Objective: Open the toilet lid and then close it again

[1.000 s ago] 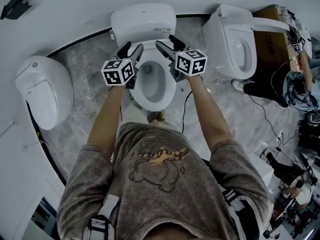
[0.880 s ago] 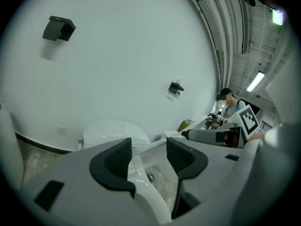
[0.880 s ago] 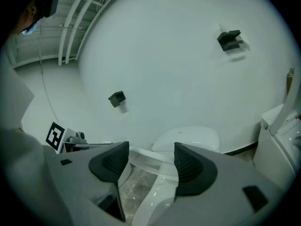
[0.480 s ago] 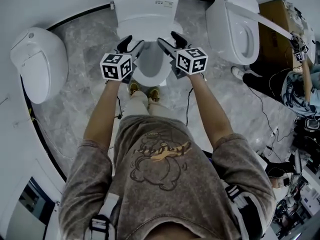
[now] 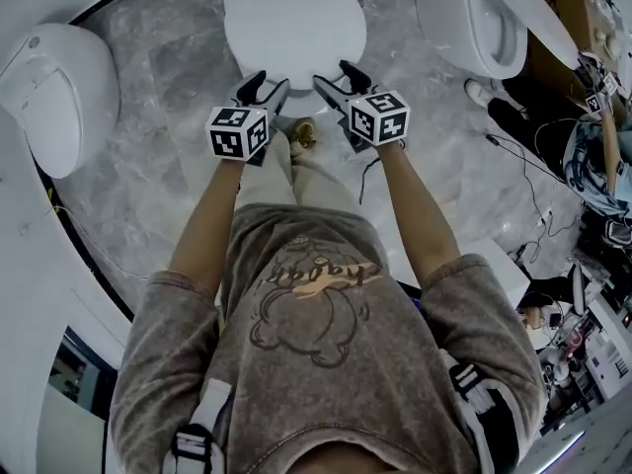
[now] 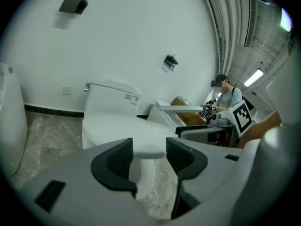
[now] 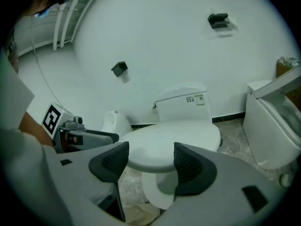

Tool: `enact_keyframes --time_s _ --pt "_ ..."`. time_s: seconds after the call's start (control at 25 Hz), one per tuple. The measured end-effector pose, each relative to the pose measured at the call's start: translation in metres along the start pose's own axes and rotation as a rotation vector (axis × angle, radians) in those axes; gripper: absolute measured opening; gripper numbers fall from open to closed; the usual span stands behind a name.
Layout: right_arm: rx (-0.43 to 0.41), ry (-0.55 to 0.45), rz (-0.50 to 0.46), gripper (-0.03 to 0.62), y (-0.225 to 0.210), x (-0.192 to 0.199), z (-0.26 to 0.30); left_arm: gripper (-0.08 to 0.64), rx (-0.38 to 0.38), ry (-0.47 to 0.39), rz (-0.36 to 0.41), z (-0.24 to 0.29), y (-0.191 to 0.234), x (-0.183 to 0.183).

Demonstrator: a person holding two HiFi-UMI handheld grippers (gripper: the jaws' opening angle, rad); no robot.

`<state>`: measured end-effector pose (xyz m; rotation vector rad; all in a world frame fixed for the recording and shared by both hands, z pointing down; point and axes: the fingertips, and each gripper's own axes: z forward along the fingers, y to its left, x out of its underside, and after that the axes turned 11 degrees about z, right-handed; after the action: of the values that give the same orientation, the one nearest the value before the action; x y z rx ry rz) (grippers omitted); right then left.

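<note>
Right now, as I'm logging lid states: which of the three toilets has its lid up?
The right toilet in the head view: its lid is raised and its bowl exposed. The middle toilet and the left toilet are shut.

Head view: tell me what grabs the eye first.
The left gripper and right gripper, boldly marked in black and white, stand out at centre, jaws apart. Just beyond them, top centre, lies the white toilet lid, shut; a second toilet at upper right has its lid raised.

Toilet [image 5: 291, 18] cropped by head view's top edge
</note>
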<state>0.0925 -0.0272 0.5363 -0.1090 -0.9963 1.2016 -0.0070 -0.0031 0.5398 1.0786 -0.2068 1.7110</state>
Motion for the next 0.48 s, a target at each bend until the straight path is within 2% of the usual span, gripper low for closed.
enact_keyframes --time_s 0.2,0.48 --pt "0.048 0.058 0.053 0.296 -0.021 0.063 0.026 0.224 0.012 0.132 -0.005 0.017 0.001 0.071" --pt "0.069 0.137 0.075 0.295 -0.049 0.122 0.058 0.181 -0.004 0.202 -0.022 0.041 0.016 0.141"
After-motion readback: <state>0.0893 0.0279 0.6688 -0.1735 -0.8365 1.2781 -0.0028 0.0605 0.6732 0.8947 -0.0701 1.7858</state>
